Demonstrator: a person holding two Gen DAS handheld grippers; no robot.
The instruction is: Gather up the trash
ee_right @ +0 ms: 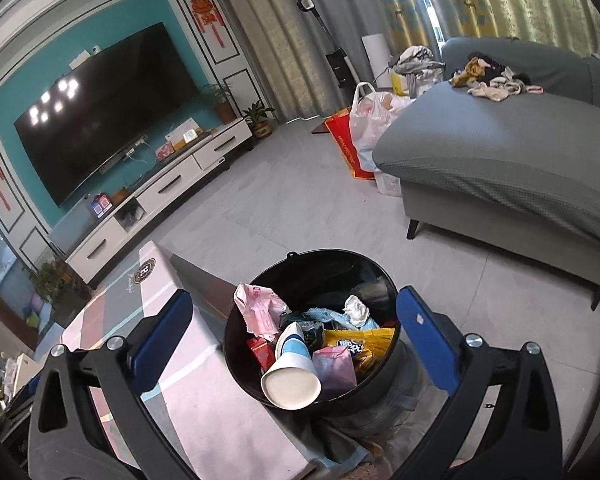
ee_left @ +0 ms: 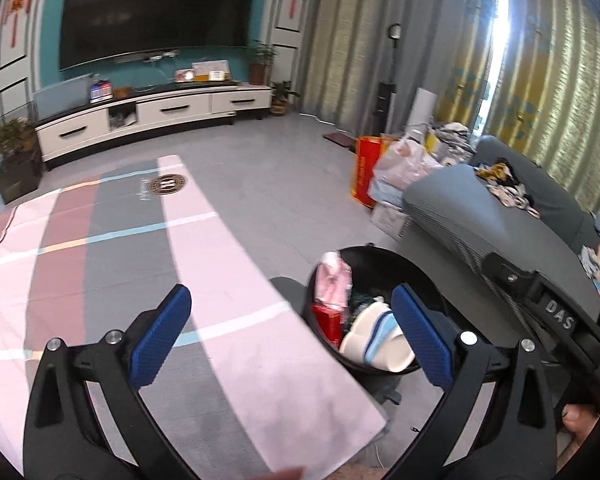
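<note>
A black round trash bin (ee_right: 332, 258) stands beside the table, below my right gripper (ee_right: 296, 334), which is open with nothing between its blue pads. In the bin lie a white and blue paper cup (ee_right: 292, 384), a pink wrapper (ee_right: 256, 308), a yellow snack bag (ee_right: 366, 340), a crumpled tissue (ee_right: 356, 308) and a red box (ee_right: 260, 350). My left gripper (ee_left: 290, 336) is open and holds nothing, over the edge of the striped tablecloth (ee_left: 220, 260), with the bin (ee_left: 380, 258) and paper cup (ee_left: 376, 344) at its right finger.
A grey sofa (ee_right: 500, 152) with loose clothes on it stands right of the bin. Plastic and red bags (ee_right: 364, 128) sit on the floor by it. A white TV cabinet (ee_left: 160, 112) under a large TV (ee_left: 156, 12) lines the far wall. A potted plant (ee_left: 16, 160) stands at the left.
</note>
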